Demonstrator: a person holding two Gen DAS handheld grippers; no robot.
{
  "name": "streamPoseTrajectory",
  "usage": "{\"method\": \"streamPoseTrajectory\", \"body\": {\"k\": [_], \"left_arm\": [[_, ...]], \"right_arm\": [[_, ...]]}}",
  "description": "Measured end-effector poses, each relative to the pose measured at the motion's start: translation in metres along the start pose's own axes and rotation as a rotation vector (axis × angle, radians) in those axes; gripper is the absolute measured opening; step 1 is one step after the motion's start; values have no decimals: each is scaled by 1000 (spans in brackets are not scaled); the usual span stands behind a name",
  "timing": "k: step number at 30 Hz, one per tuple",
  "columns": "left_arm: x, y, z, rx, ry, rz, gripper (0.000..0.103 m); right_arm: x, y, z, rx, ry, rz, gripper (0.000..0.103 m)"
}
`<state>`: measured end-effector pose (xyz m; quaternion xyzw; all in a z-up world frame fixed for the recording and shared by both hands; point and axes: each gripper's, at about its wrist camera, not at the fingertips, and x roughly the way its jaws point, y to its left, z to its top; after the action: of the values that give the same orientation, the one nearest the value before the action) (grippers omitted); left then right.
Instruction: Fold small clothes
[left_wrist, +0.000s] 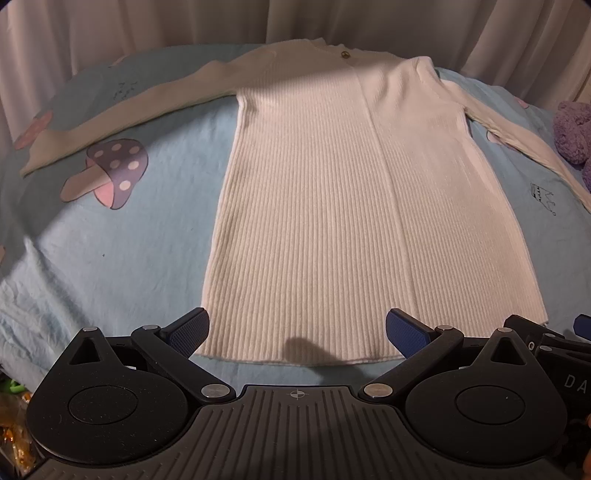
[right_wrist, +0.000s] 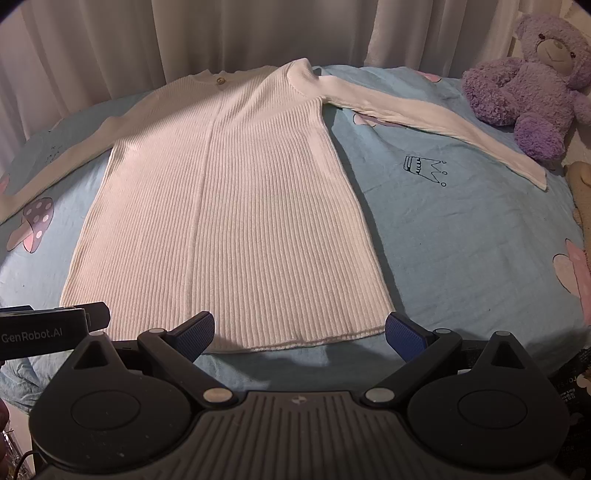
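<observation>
A white ribbed-knit long-sleeved dress (left_wrist: 332, 206) lies flat and face up on a light blue bedsheet (left_wrist: 110, 251), hem toward the grippers and neckline at the far end, with both sleeves spread outward. The left gripper (left_wrist: 297, 332) has its jaws released and spread wide; the hem of the dress lies between and just ahead of the blue fingertip pads (left_wrist: 188, 332), which hold nothing. The right gripper (right_wrist: 299, 332) is likewise released, jaws wide apart and empty; the hem lies between them, with the hem's right corner just beside the right-hand pad. In the right wrist view the left gripper's housing appears at the left, over the hem's left corner. A small gold button (left_wrist: 344, 54) sits near the neckline, far ahead of the jaws. A mushroom print (left_wrist: 107, 171) on the sheet lies ahead and to the left of the left jaws. A crown print (right_wrist: 424, 168) lies ahead and to the right of the right jaws. A purple teddy bear (right_wrist: 532, 85) sits at the far right, touching the cuff end of the right sleeve (right_wrist: 424, 114). Pale curtains (right_wrist: 221, 33) hang behind the bed.
</observation>
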<state>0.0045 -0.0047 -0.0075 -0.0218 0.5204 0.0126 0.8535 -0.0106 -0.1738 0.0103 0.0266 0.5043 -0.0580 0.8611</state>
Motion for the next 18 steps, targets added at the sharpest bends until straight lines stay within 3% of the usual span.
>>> {"method": "streamPoseTrajectory", "body": {"k": [18], "left_arm": [[1, 4, 2, -2, 10, -10, 103]], "right_arm": [[0, 3, 1, 6, 5, 4, 99]]}}
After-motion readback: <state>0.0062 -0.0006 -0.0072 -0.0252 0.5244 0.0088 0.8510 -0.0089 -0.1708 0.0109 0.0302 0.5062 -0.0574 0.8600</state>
